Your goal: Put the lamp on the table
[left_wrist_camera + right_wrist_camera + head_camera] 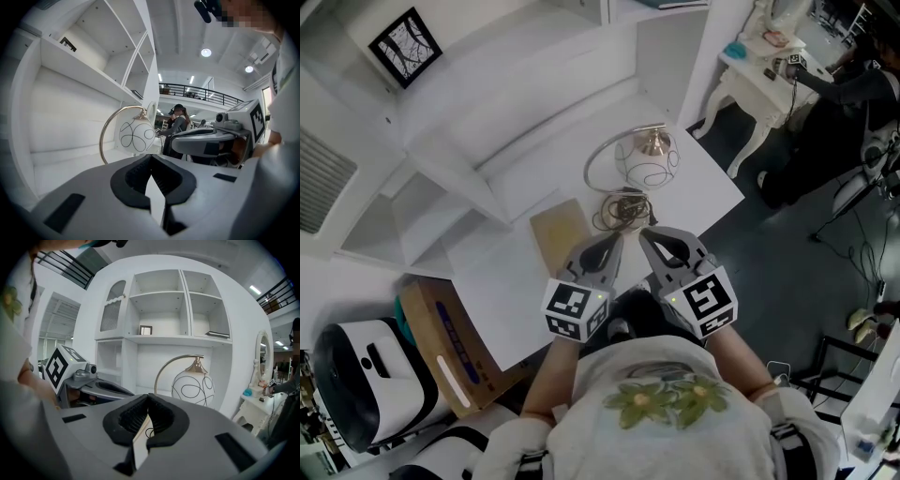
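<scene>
both tools are pressed together and carry nothing: the left gripper (617, 238) and the right gripper (645, 236) each show their pads meeting at the tips in their own views, with no object between them. they sit side by side, low over the near edge of the table (703, 187), just in front of the person's chest.

item under task: the lamp (645, 157), a white globe with black line pattern hung from a gold arc, stands upright on the table towards its far side, close to the shelf unit (487, 103). neither gripper touches it; it is apart from both.

assessment of step: the lamp appears to be already on the table, so placement looks complete and the tools are clear of it. if any adjustment is wanted, the jaws would first need to open and the reach would go forward to the arc or base.

surroundings: the cord (619, 211) lies in a loose coil on the table between the tools and the lamp base, the one thing likely to snag on a forward reach. a tan board (561, 234) lies flat just left of the coil. a framed picture (405, 47) sits on an upper shelf. a cardboard box (441, 337) stands on the floor at the left. a dressing table (759, 75) and another person (853, 84) are well apart at the right.
</scene>
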A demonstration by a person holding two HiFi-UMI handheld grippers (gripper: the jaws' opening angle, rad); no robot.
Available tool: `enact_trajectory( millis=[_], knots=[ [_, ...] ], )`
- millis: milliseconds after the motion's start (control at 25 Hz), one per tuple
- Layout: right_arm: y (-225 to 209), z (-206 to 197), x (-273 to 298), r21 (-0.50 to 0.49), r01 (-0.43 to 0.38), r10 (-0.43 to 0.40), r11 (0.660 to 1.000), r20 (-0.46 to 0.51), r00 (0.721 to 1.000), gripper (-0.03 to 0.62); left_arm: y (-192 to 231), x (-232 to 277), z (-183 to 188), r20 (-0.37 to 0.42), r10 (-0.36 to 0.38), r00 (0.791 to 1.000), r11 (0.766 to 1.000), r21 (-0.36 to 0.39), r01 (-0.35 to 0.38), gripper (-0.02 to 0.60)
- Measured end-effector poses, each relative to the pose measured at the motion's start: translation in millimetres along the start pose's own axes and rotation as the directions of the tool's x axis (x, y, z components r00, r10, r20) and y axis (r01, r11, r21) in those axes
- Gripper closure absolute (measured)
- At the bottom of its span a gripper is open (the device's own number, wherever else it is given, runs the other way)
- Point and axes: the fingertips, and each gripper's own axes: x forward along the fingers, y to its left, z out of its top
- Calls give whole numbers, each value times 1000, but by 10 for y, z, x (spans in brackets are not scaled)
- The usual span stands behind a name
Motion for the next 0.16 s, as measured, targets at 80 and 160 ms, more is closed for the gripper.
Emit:
enact_trajectory(
  millis=[80,160],
  knots=[
    [-14,-40,-21,8,1,-1,1000,-6,1000,563,-27,27,-40,-9,-2,1000,1000,-3,2,552],
    [-27,-83,-39,16,2,-1,1000,-14,1000,563,-55,56,-80,-19,-5,1000,1000,-6,5,552]
  ],
)
